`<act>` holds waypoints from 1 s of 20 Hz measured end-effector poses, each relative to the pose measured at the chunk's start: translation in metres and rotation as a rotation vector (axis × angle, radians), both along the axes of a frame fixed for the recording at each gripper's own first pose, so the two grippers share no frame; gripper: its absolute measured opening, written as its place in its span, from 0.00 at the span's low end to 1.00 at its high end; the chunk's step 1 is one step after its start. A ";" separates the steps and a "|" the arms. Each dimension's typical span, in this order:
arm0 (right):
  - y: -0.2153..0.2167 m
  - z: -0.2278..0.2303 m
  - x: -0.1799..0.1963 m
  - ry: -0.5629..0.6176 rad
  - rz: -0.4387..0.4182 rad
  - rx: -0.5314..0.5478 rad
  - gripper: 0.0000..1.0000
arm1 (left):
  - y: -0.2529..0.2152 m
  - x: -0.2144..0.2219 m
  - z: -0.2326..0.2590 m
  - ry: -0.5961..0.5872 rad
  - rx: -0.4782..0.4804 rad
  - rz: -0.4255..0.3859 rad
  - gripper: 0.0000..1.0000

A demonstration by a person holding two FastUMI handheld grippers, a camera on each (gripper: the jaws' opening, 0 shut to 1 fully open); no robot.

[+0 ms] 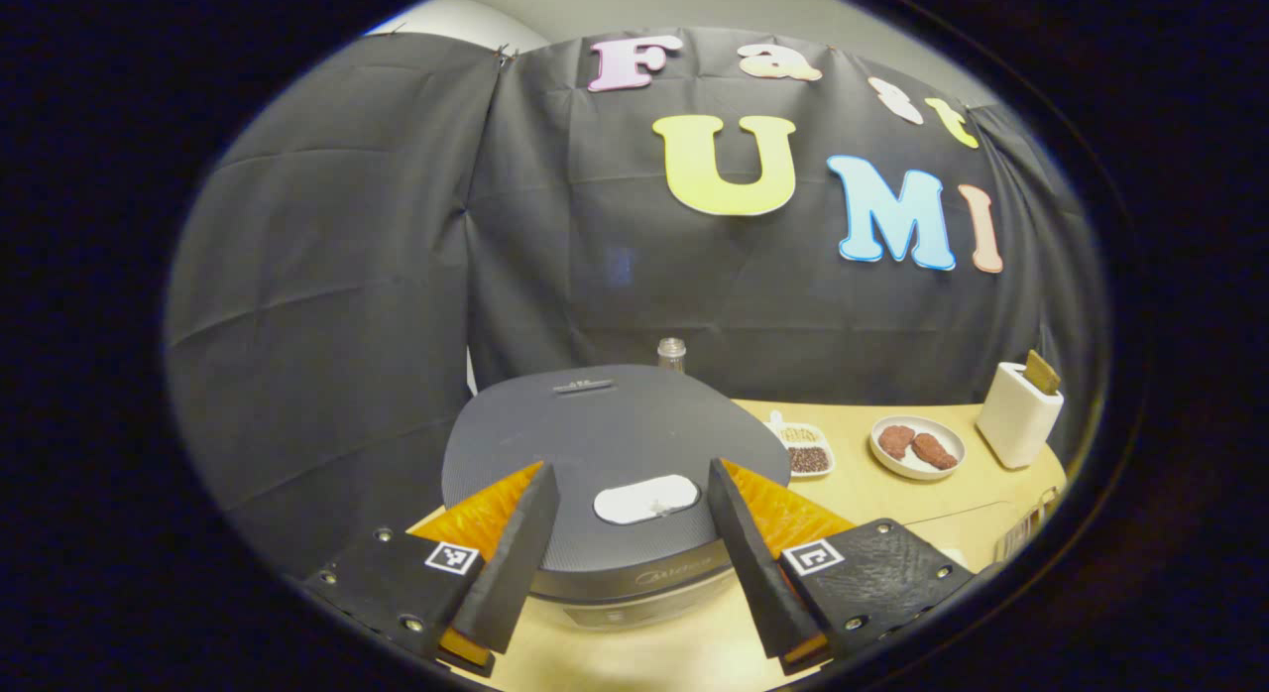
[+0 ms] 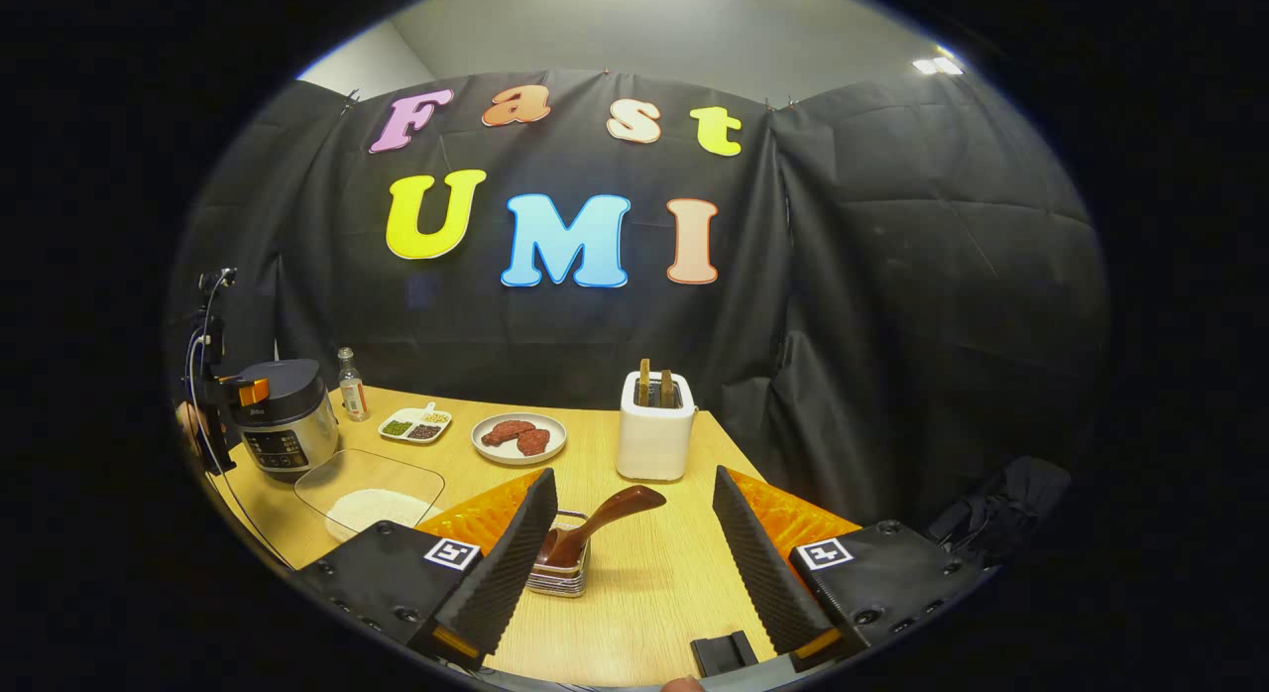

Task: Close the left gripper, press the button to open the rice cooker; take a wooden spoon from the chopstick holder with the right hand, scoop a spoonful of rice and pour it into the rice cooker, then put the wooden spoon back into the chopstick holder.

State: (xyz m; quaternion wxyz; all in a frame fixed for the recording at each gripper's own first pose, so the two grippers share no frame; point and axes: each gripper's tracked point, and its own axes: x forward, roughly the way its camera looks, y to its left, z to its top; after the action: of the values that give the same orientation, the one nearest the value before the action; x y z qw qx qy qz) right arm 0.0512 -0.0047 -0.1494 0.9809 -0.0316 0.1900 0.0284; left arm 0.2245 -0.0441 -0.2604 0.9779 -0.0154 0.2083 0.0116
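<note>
faint, unreadable brand mark on the rice cooker [image 1: 634, 578].

Rice cooker [image 1: 615, 454] shut; wooden spoon [image 2: 600, 519] leaning, apparently, in holder [image 2: 561, 571].

Bare desk [image 2: 634, 573] is left open in front of the chopstick holder [image 2: 561, 571]; farther back it's crowded by the toaster [image 2: 654, 429], plate [image 2: 519, 438] and glass tray [image 2: 382, 491].

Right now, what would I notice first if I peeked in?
The big dark rice cooker, lid shut, sits close ahead between the open left gripper fingers. In the right gripper view, a wooden spoon leans out of its small holder between the open right gripper fingers, near a white toaster.
</note>
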 end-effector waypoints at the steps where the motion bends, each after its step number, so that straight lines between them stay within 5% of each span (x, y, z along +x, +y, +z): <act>1: 0.003 0.001 0.000 -0.003 0.005 0.003 1.00 | -0.001 0.001 0.002 -0.016 0.000 0.001 0.96; 8: 0.018 0.022 0.010 -0.055 0.060 0.039 0.97 | -0.017 -0.017 0.067 -0.133 0.042 -0.043 0.88; 14: 0.041 0.043 0.017 -0.130 0.165 0.101 0.99 | -0.033 -0.086 0.175 -0.301 0.038 -0.046 0.88; 20: 0.053 0.074 0.010 -0.199 0.200 0.125 0.97 | -0.038 -0.145 0.221 -0.361 0.023 -0.058 0.88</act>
State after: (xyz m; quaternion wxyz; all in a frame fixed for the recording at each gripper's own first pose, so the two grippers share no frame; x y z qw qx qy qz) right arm 0.0609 0.0484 -0.0751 0.9871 0.0083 0.0855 0.1347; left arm 0.0795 -0.0816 -0.0397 0.9994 -0.0002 0.0296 -0.0173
